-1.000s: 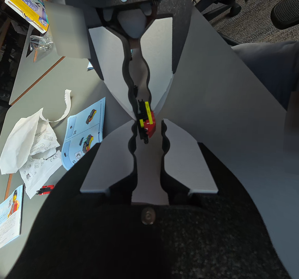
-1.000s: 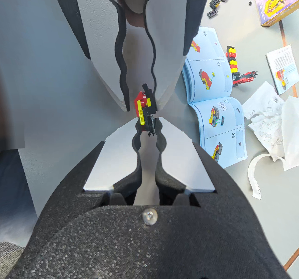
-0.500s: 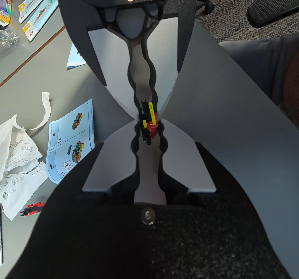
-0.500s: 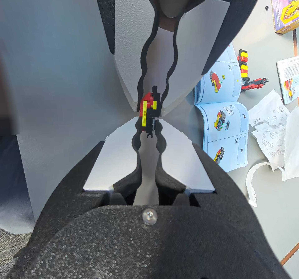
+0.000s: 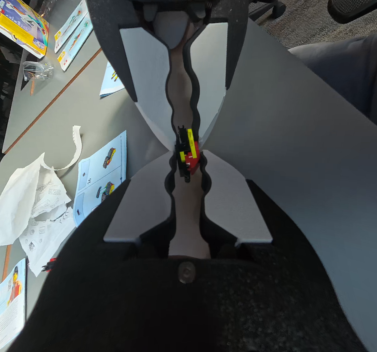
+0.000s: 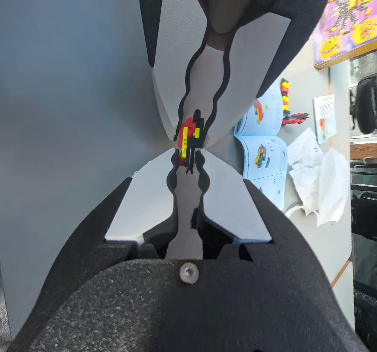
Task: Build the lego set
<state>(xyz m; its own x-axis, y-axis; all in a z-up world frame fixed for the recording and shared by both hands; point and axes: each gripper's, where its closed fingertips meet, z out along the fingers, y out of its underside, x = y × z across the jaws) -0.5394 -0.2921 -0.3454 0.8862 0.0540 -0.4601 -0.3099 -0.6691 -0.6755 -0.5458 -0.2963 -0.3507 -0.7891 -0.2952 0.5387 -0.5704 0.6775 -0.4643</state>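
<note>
Grippers (image 5: 186,156) tip-to-tip on lego piece (image 5: 187,154)

Your grey table (image 5: 61,117) edged in a thin wood-coloured strip, dark speckled carpet (image 5: 306,11) beyond its far corner, a black office chair's armrest (image 5: 355,1) and wheeled base (image 5: 273,9) above that carpet, daylight falling softly across the tabletop.

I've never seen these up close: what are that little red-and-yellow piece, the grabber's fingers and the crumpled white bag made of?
Lego sub-assembly: glossy hard plastic, judging by its sharp moulded edges. Fingers: matte light-grey faces, probably printed plastic, with wavy black inner linings that look like rubber. Torn white bag: paper, going by its ragged tear and creases.
</note>
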